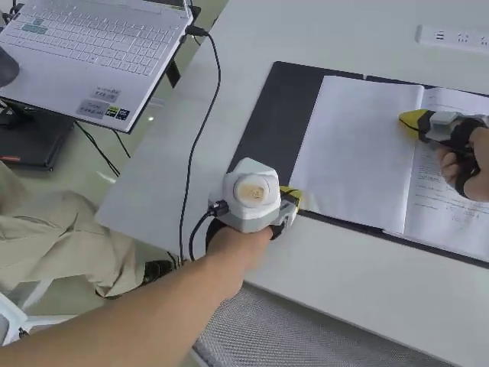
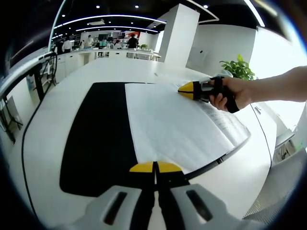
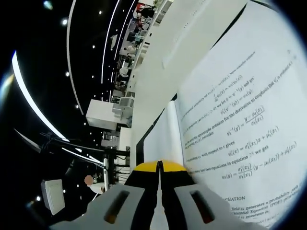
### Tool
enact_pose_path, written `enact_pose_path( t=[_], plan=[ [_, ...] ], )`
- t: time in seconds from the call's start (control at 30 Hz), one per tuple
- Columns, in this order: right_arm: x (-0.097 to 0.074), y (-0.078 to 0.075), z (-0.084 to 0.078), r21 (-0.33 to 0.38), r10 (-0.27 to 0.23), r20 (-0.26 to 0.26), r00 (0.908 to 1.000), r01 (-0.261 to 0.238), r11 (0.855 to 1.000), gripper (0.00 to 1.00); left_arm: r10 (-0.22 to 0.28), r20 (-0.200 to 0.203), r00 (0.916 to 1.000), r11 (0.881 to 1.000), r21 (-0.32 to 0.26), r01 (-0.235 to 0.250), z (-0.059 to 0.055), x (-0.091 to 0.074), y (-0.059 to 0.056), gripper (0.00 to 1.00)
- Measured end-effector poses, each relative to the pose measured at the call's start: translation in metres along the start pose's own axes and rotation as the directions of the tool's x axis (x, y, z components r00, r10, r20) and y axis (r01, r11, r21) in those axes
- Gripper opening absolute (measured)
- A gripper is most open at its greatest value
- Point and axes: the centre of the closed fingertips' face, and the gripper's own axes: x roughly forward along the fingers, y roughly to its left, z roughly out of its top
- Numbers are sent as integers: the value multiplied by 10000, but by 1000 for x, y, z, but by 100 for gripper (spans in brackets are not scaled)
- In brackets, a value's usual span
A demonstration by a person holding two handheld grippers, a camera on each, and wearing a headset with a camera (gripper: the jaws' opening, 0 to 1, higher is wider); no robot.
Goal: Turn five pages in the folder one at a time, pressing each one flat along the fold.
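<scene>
The folder lies open on the white table, its black inside cover point(image 1: 267, 130) point(image 2: 100, 139) to the left. A blank turned page point(image 1: 351, 153) point(image 2: 177, 129) lies flat over it. To its right is a printed page point(image 1: 451, 191) point(image 3: 240, 110) of formulas. My left gripper point(image 1: 292, 199) point(image 2: 154, 166) is shut, its yellow tips at the near corner of the blank page; I cannot tell if paper is pinched. My right gripper point(image 1: 409, 121) point(image 2: 187, 88) point(image 3: 159, 166) is shut too, with its tips down on the fold near the far end.
An open laptop point(image 1: 92, 46) stands on a stand at the far left, beyond the table edge. A black cable point(image 1: 200, 130) trails from it across the table's left part. A white power strip point(image 1: 452, 37) lies at the far right. A mesh chair seat point(image 1: 260, 336) is below the near edge.
</scene>
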Motion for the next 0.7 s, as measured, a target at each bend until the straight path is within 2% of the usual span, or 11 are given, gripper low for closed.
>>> enact_pose_path(
  t=[0.3,0.47,0.57,0.7],
  plan=[
    [12,-6,28,762,6,777,9970,-65,9971,0,43,68,10000,10000,-2,-43,0,-2,-2,0],
    [19,-6,44,798,26,1190,9929,-122,9967,0,49,54,10000,10000,50,-49,0,-3,-2,0],
    [22,-7,58,745,-7,1706,9853,-122,9971,0,48,40,10000,9999,119,-48,1,-4,-3,0],
    [23,-5,64,766,-153,1998,9797,-1,9971,0,121,55,9999,9993,350,-123,0,-3,-4,0]
  ],
)
